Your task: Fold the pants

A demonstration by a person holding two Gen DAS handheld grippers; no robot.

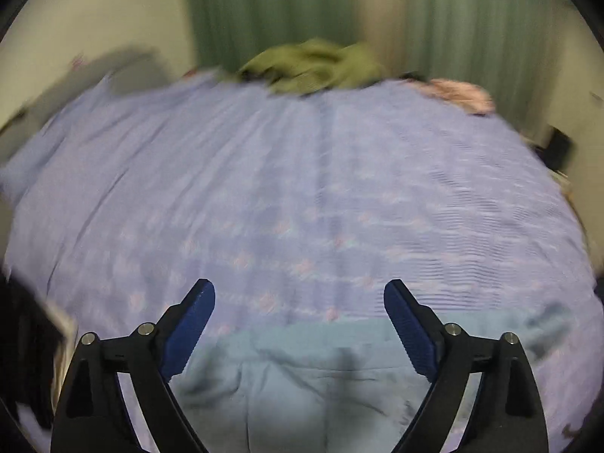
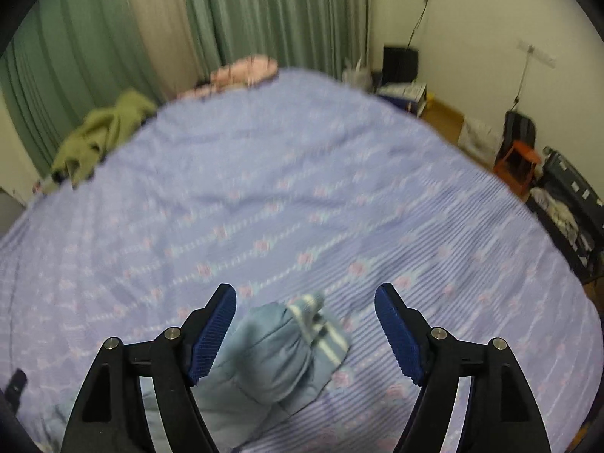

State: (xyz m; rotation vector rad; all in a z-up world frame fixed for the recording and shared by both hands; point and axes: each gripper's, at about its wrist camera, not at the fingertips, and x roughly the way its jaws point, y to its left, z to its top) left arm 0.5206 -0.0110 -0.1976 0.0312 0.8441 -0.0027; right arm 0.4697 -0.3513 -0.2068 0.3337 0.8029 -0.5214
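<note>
Both sets of fingers, left gripper (image 1: 299,294) and right gripper (image 2: 305,298), stand spread, pinching nothing, above light-blue pants (image 1: 302,377) at lower frame on the bed (image 1: 302,188).

Both tools look like the same build. The left tool (image 1: 299,294) has two chunky matte black arms with triangular cutouts near the base, and each arm carries a pair of round silver pins on top. Its fingers (image 1: 190,330) are dark blue pads with fine ribbing on the inner faces, tips rounded off. Right tool (image 2: 305,298) matches: black frame, silver pins, same ribbed blue fingers (image 2: 211,334).
</note>
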